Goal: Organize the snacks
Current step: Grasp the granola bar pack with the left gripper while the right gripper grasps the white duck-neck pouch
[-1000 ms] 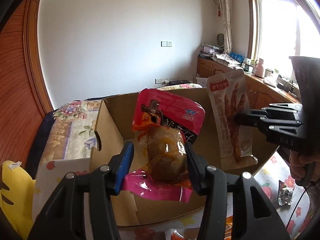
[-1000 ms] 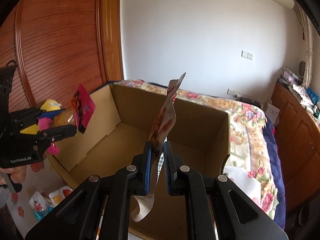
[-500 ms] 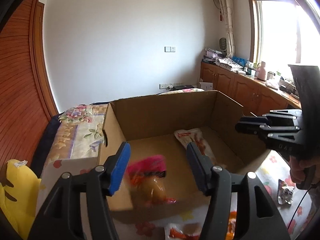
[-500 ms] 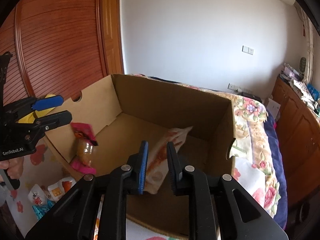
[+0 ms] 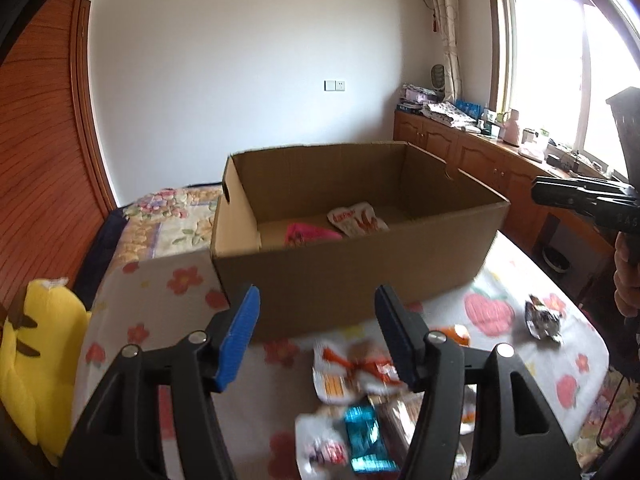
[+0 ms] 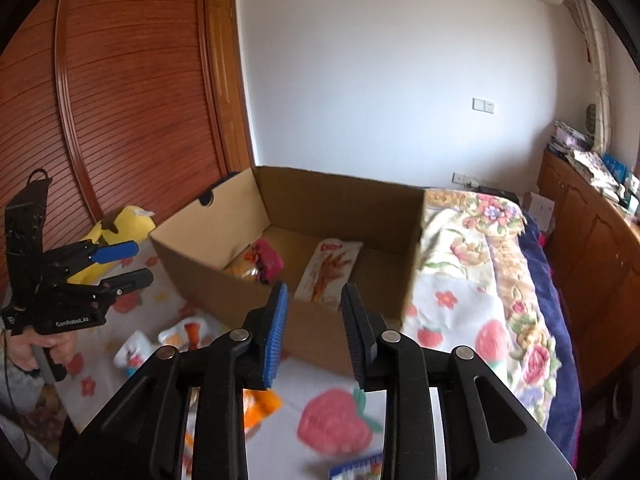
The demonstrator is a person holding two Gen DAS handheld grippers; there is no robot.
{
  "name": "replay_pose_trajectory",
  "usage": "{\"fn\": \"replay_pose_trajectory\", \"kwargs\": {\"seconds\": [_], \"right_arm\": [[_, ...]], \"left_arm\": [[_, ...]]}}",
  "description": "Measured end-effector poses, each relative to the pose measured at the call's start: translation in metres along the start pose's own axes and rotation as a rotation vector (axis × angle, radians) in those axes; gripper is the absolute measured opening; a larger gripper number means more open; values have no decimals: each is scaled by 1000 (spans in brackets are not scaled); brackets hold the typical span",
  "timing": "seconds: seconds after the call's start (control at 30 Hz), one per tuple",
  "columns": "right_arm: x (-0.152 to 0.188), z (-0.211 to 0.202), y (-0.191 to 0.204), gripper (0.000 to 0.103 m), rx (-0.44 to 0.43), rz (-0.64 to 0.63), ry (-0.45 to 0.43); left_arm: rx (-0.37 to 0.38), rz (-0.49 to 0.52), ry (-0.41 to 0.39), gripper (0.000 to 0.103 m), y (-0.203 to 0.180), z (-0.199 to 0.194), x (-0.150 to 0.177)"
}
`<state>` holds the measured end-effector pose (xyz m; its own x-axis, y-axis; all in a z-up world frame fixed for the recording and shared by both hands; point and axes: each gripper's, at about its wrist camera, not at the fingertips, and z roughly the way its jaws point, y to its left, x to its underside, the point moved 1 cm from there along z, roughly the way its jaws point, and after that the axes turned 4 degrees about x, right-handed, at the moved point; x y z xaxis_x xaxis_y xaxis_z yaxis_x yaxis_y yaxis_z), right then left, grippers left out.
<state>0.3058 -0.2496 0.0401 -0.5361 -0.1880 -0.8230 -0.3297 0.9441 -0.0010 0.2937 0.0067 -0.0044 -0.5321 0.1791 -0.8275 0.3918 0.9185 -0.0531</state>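
I'm holding my left gripper [image 5: 316, 336] and right gripper [image 6: 314, 322] spread and empty before the cardboard box [image 5: 360, 264]. Inside it are lying a pink snack pack [image 6: 268, 258] and a white snack pouch [image 6: 330, 268].

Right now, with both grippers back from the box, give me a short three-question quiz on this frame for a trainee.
1. True or false: the left gripper is shut on a snack.
2. How many snack packets lie inside the cardboard box? A) none B) two C) five
3. Fill in: the pink packet lies to the ____ of the white packet in the right wrist view.

Key
1. False: both it and the right gripper are open and hold nothing.
2. B: the pink packet and the white one.
3. Left. More loose snacks wait on the floral cloth in front of the box.
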Motion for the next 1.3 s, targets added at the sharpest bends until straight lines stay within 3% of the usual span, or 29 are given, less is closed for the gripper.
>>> {"fn": "replay_pose_trajectory", "kwargs": {"seconds": [0.17,0.73,0.93,1.0,1.3], "right_arm": [[31,-17,-6,36,43,25,20],[123,0,-43,38,95,54,222],[139,11,-45,43,59,53,265],[143,15,-46,50,50,52,282],[149,26,-48,62,88,14,327]], "left_arm": [[19,2,33,61,-13,-10,25],[54,23,115,61,-54,-2,65],[60,30,138,61,-62,4,73],[62,30,144,61,-64,5,75],[70,40,169,61,-75,11,79]]}}
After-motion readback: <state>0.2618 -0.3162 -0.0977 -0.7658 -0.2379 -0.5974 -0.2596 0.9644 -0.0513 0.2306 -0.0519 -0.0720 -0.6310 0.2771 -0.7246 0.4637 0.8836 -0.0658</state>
